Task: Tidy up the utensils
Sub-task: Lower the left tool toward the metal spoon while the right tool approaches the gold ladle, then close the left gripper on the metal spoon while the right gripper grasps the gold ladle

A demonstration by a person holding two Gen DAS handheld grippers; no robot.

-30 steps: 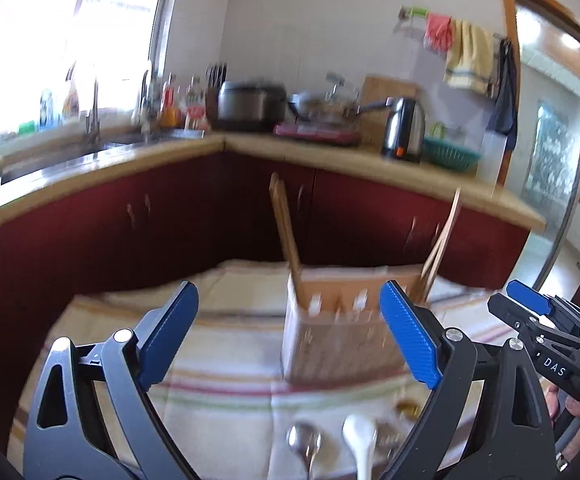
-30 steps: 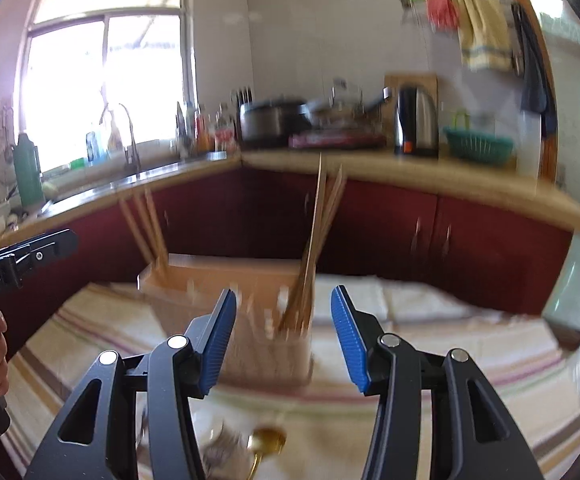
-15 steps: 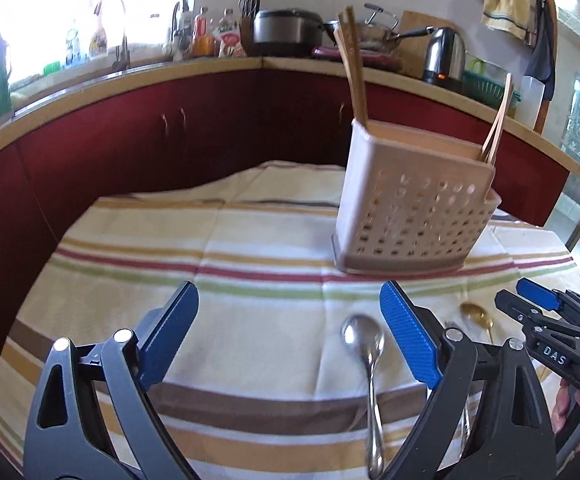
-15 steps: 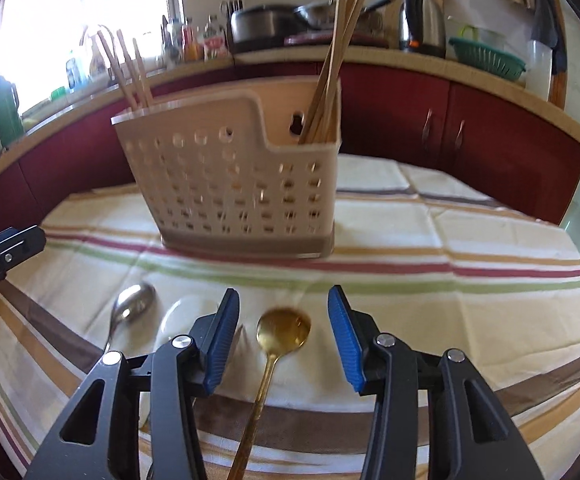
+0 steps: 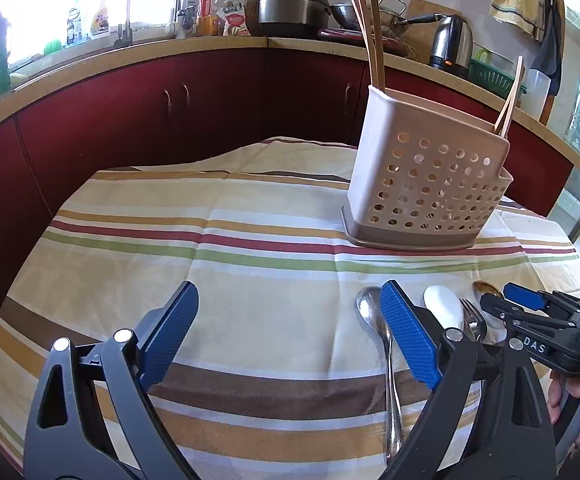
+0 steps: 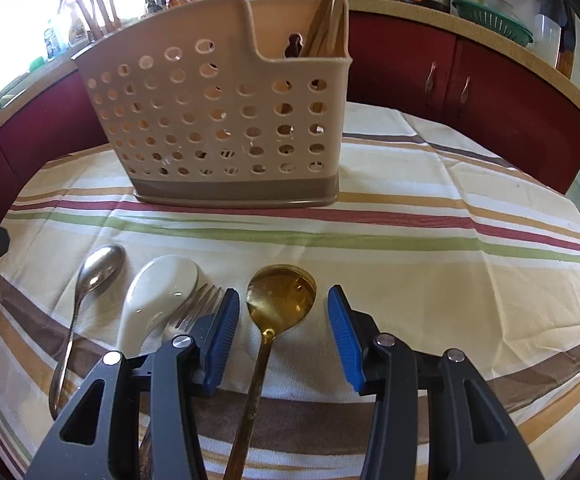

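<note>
Chopsticks (image 6: 326,8) already stand in the beige perforated plastic caddy (image 6: 217,112); steel spoon (image 6: 89,280), white ceramic spoon (image 6: 157,300), fork (image 6: 197,308) and gold spoon (image 6: 277,300) lie unsorted on the striped surface (image 6: 430,272). Right gripper (image 6: 283,332) jaws apart astride the gold spoon; left gripper (image 5: 290,336) jaws apart, empty.

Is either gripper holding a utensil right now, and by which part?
Neither. The right gripper is open astride the gold spoon, pads clear; the left gripper is open over cloth.
</note>
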